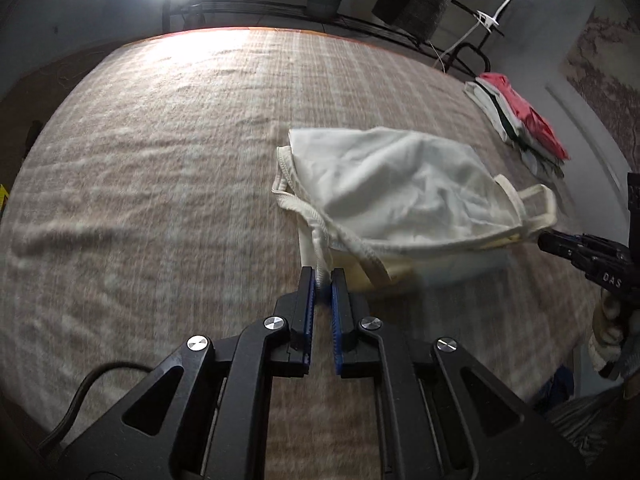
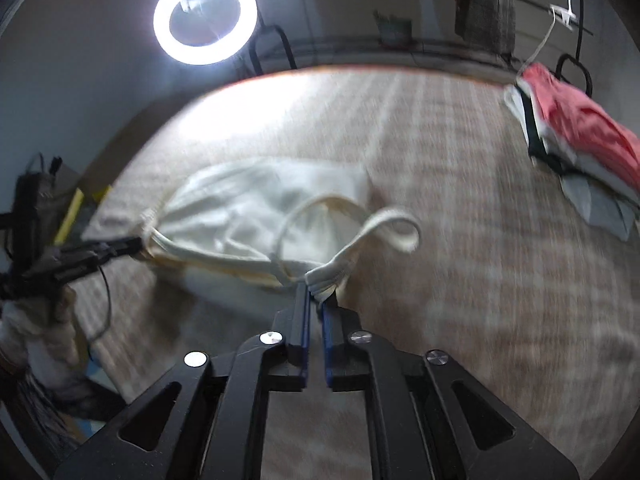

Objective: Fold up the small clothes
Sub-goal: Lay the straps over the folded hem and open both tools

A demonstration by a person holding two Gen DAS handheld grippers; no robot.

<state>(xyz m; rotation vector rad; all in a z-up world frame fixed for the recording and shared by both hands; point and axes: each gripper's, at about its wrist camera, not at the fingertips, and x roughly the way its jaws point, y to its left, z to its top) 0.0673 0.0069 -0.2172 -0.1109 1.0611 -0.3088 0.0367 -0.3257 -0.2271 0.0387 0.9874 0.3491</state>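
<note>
Garment [image 1: 400, 184] pinched by both grippers [image 1: 323, 280] [image 2: 316, 294] (frames motion-blurred).

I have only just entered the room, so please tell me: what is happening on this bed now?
A person is folding a white garment with two handheld tools. The left gripper and the right gripper each pinch an edge of it, lifting that side above the striped blanket. A stack of folded clothes lies farther off.

Open blanket [image 1: 160, 160] left of white garment [image 1: 384, 184]; far right blocked by stack of folded clothes [image 1: 520, 120].
</note>
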